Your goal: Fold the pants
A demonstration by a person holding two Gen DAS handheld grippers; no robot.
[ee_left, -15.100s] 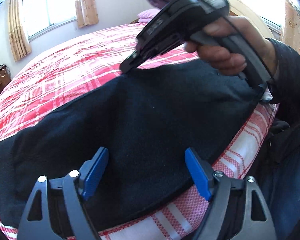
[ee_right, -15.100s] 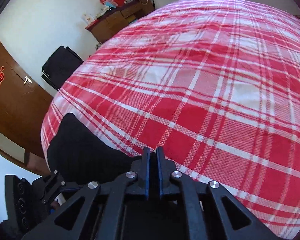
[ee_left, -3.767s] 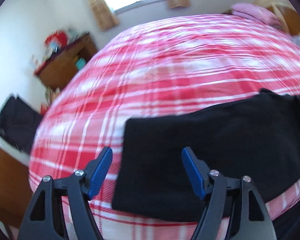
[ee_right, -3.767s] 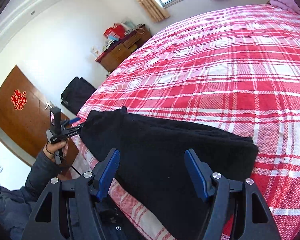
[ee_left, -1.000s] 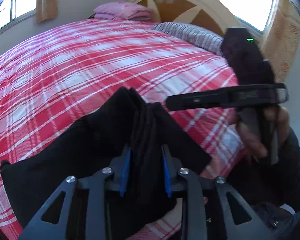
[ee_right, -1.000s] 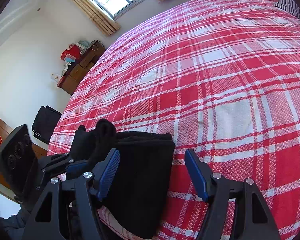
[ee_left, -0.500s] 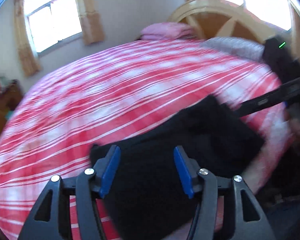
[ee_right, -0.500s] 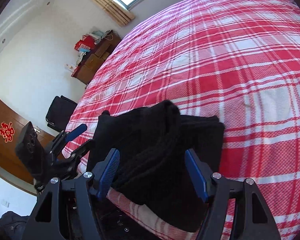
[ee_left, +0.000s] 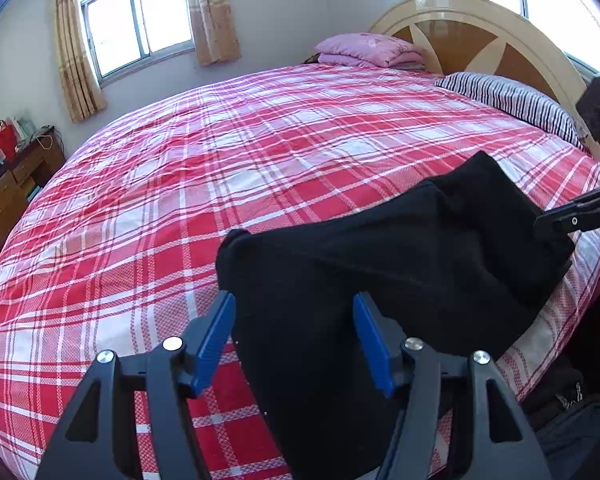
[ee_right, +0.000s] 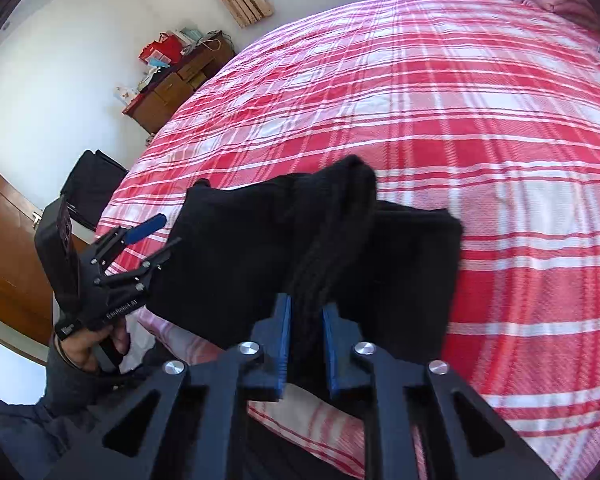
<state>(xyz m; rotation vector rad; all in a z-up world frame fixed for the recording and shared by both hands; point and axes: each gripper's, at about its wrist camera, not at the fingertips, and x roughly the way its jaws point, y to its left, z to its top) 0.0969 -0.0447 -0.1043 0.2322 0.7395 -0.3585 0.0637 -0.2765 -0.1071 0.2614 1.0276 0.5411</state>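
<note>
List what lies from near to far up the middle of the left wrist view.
Left gripper → black pants → plaid bedspread → pink folded bedding → wall with the curtained window.

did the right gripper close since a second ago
Yes. The right gripper stood wide open above the pants then; now its jaws are closing on a bunched ridge of them, near the bed's edge.
</note>
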